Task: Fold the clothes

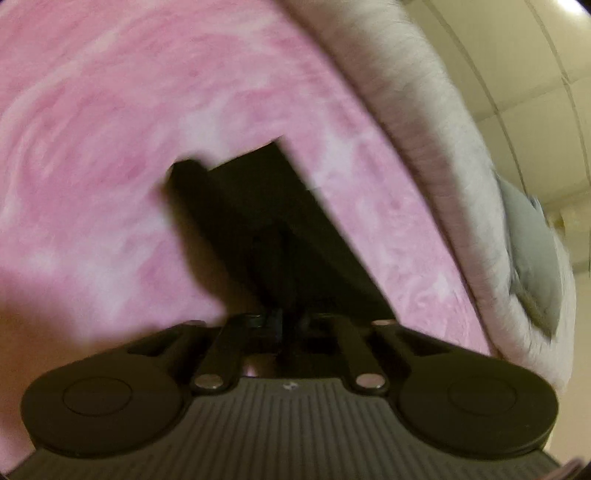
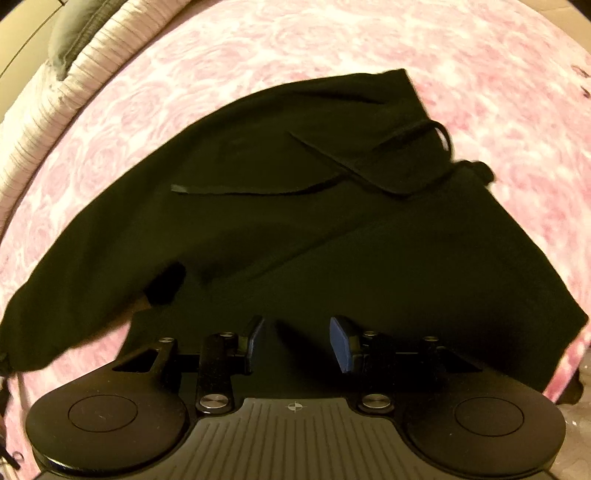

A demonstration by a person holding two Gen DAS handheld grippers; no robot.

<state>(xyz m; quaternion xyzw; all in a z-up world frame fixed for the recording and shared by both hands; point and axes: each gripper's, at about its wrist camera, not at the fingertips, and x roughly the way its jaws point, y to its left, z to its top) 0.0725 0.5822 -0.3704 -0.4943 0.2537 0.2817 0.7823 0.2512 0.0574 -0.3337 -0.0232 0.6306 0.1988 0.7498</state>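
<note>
A black garment (image 2: 295, 229) with a drawstring (image 2: 369, 162) lies spread on a pink rose-patterned bedspread (image 2: 258, 55). My right gripper (image 2: 301, 343) is open just above its near edge, with the blue pads (image 2: 341, 345) apart and nothing between them. In the left wrist view my left gripper (image 1: 284, 317) is shut on a fold of the black garment (image 1: 266, 229), and the cloth covers the fingertips. The view is blurred. The left gripper itself appears as a dark lump (image 2: 166, 282) under the cloth at the garment's left side.
A white ribbed blanket (image 2: 48, 110) runs along the bed's far edge, with a grey pillow (image 2: 81, 29) on it; both also show in the left wrist view (image 1: 443, 155). A pale tiled wall (image 1: 535, 74) is behind.
</note>
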